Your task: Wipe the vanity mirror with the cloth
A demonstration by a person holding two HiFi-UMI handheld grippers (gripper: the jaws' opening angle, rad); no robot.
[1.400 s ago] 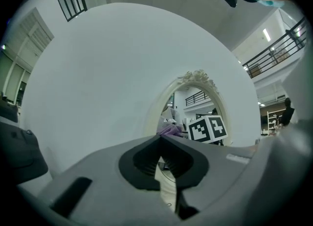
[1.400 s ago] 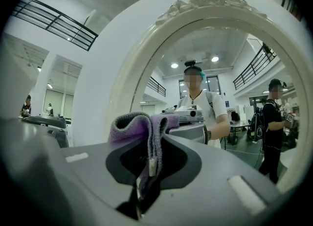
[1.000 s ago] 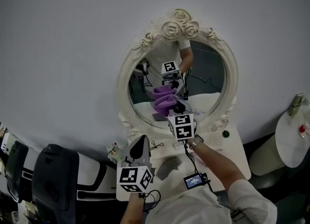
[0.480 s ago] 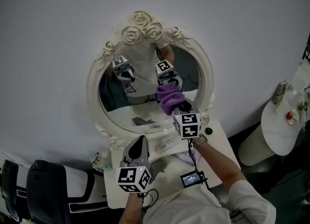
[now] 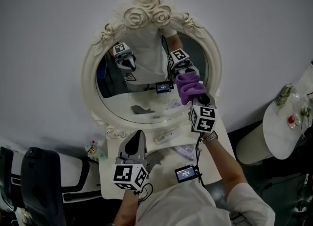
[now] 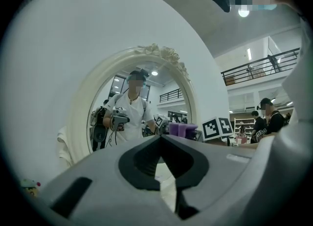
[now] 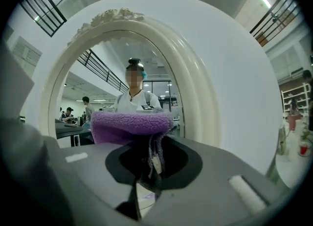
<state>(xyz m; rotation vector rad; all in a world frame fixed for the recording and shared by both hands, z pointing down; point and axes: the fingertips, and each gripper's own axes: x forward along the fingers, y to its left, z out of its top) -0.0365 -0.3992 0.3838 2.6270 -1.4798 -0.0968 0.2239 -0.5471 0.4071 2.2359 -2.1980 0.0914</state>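
Observation:
The oval vanity mirror [image 5: 142, 90] has a cream frame topped with carved roses. A folded purple cloth [image 5: 190, 87] presses on the glass at its right side, close to the rim. My right gripper [image 5: 194, 94] is shut on the cloth. In the right gripper view the cloth [image 7: 129, 124] bulges above the jaws, and a frayed end hangs between them. My left gripper [image 5: 138, 136] hangs low in front of the vanity table, away from the glass. Its jaws meet at the tips with nothing between them, and they point toward the mirror [image 6: 122, 117].
The mirror stands on a small white vanity table [image 5: 217, 134] against a plain wall. On the tabletop lie a grey item [image 5: 155, 159] and a small toy [image 5: 93, 149]. A round white side table [image 5: 286, 132] with bottles is at the right, and a black chair [image 5: 44, 181] at the lower left.
My right gripper has slid the purple cloth rightward across the glass, from the lower middle to the right rim. The left gripper has stayed low in front of the table.

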